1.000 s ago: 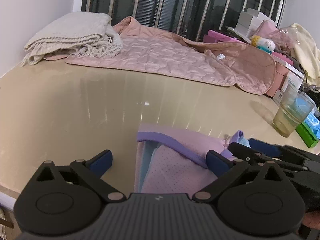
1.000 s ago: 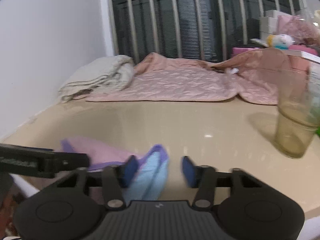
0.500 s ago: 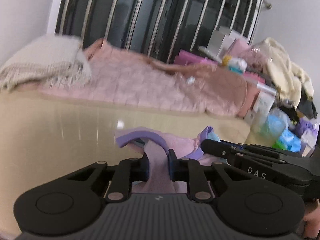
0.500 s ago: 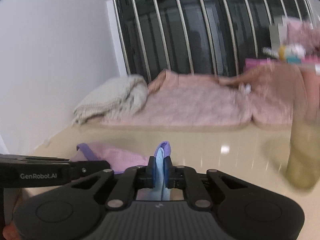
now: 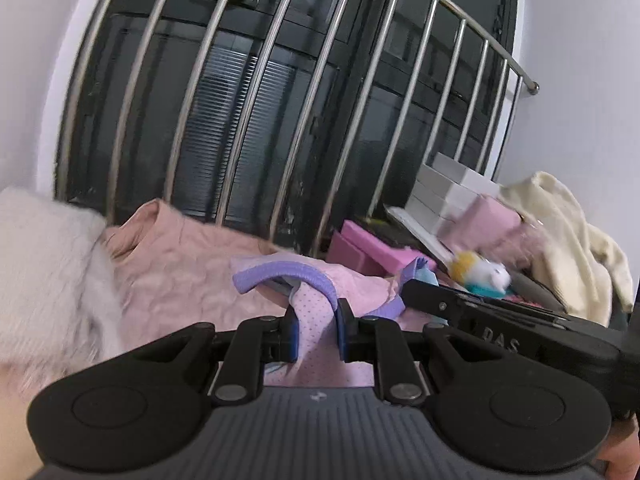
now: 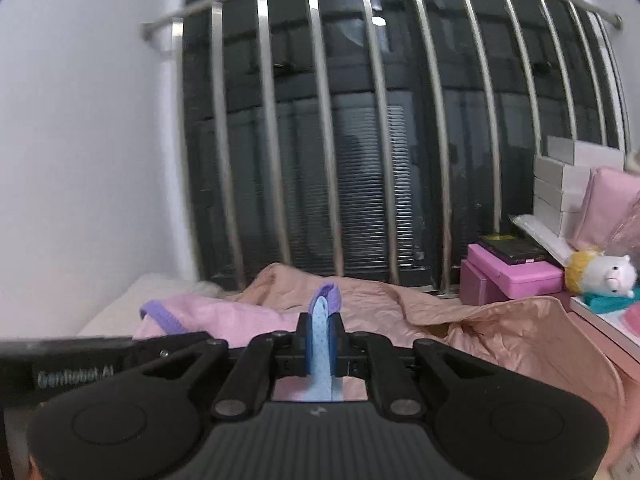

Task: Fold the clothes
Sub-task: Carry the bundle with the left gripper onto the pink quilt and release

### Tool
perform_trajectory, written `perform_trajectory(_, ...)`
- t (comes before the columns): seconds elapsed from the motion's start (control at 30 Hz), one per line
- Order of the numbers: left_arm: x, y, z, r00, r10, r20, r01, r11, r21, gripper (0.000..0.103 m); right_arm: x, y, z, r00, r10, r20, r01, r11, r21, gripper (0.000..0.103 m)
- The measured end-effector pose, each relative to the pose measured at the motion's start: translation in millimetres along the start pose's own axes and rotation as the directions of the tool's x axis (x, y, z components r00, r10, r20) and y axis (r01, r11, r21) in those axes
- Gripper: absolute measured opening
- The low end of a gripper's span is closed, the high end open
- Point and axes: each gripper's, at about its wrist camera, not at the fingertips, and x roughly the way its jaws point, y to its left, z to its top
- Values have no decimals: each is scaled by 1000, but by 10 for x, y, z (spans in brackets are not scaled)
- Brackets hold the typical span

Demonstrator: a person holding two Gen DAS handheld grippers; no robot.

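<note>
Garment (image 5: pixel 320 308): pinched by left fingers (image 5: pixel 291 332) and right fingers (image 6: pixel 335 340), raised, no fold made yet

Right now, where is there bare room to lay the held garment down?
No bare tabletop clearly shows in either view. The far side is crowded: cream blanket at left, pink quilt across the middle, pink boxes and plush toy at right. Any free room is hidden under the garment.

White walls (image 6: pixel 88 152) on both sides. Between them a dark window (image 6: pixel 360 184) with lowered blinds, fronted by curved steel bars (image 6: pixel 324 128). Below, a rumpled pink quilt (image 6: pixel 472 320); at right, stacked white boxes (image 6: pixel 568 184) and pink boxes (image 6: pixel 516 276).
</note>
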Motion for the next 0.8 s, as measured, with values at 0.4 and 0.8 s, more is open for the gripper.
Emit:
perform_trajectory(0.4, 1895, 834, -149, 976, -8, -216, -29, 986, -166, 17, 2114, -534, -180, 974, -96, -205, 105, 994, 34, 7)
perform_trajectory(0.8, 1119, 1142, -16, 973, 110, -205, -144, 977, -159, 61, 1828, -780, -355, 955, -222, -196, 244, 964, 100, 44)
